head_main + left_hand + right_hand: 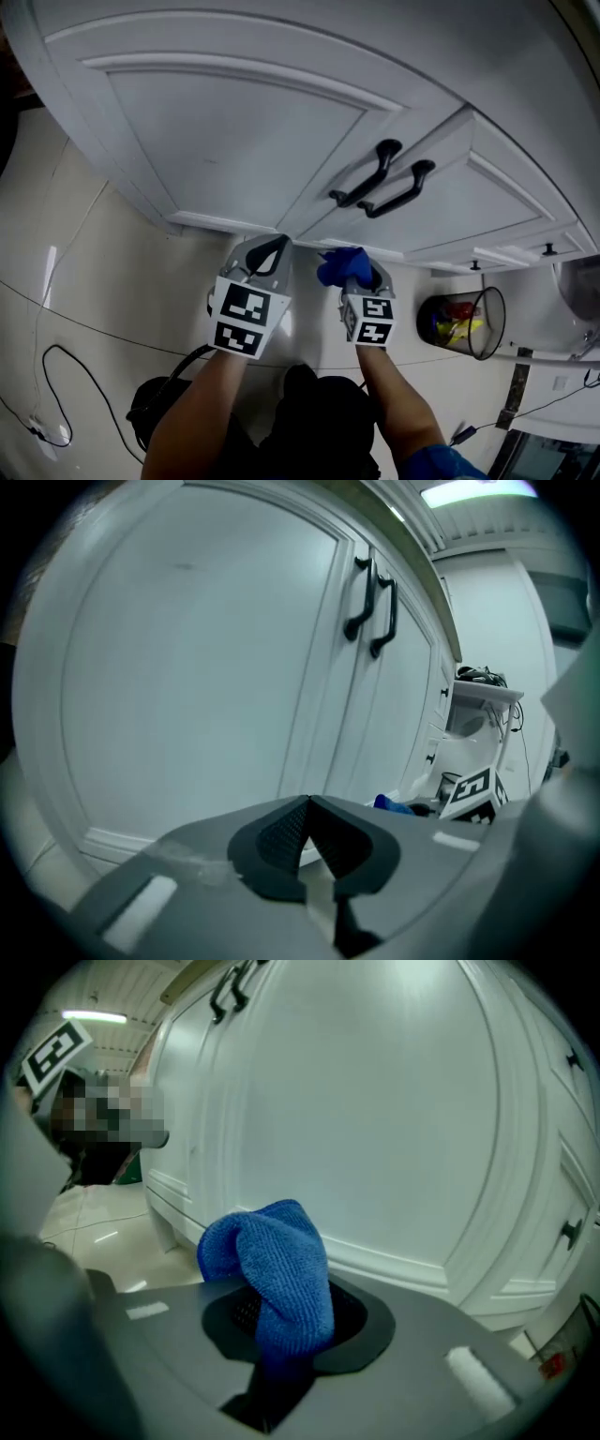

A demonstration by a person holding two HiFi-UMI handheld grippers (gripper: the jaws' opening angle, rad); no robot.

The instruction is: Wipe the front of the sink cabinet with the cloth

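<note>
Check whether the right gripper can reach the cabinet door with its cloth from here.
Probably yes. The right gripper, shut on the cloth, sits low in front of the cabinet door, and nothing shows between them. Whether the cloth touches it is unclear.

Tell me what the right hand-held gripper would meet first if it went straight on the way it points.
Most likely the white cabinet door, near its lower edge. The blue cloth clamped in the right hand-held gripper sticks out ahead, so the cloth would touch first. Depth is unclear.

Dim cool light, ceiling strip lamp (478, 491) glaring, fisheye edges dark and bent
</note>
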